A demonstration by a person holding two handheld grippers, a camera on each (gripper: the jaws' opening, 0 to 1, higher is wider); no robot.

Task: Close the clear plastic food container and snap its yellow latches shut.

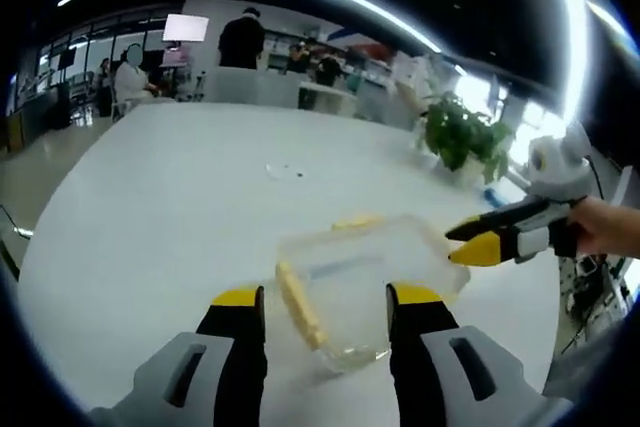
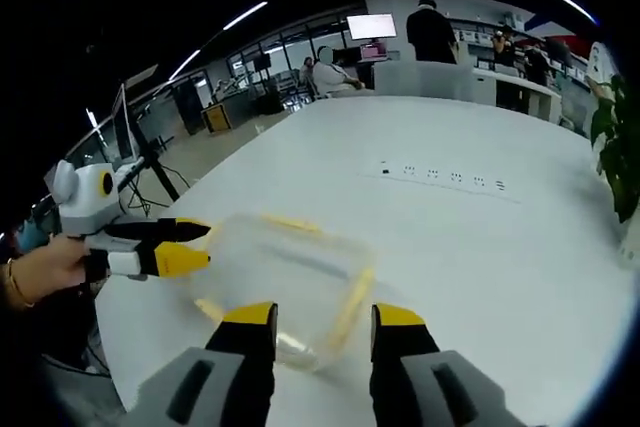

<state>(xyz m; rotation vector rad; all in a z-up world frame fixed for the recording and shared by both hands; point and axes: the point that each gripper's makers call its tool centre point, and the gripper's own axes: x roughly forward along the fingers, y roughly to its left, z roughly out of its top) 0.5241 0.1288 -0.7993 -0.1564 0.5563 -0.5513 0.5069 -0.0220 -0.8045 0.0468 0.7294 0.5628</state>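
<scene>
Your left gripper (image 1: 325, 297) and right gripper (image 2: 325, 315) are spread at lower centre; the light, slippery container (image 1: 365, 282) probably slides, so press its latch (image 1: 301, 305).

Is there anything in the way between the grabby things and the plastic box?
Nothing visible. The clear container sits on the bare white table, just ahead of the left hand-held gripper. The right hand-held gripper also faces it, with only open tabletop between. Both sets of jaws stand apart.

container (image 1: 365, 282): clear, glossy plastic
latches (image 1: 301, 305): matt yellow plastic
worktop (image 1: 180, 207): smooth, white, faint sheen
</scene>
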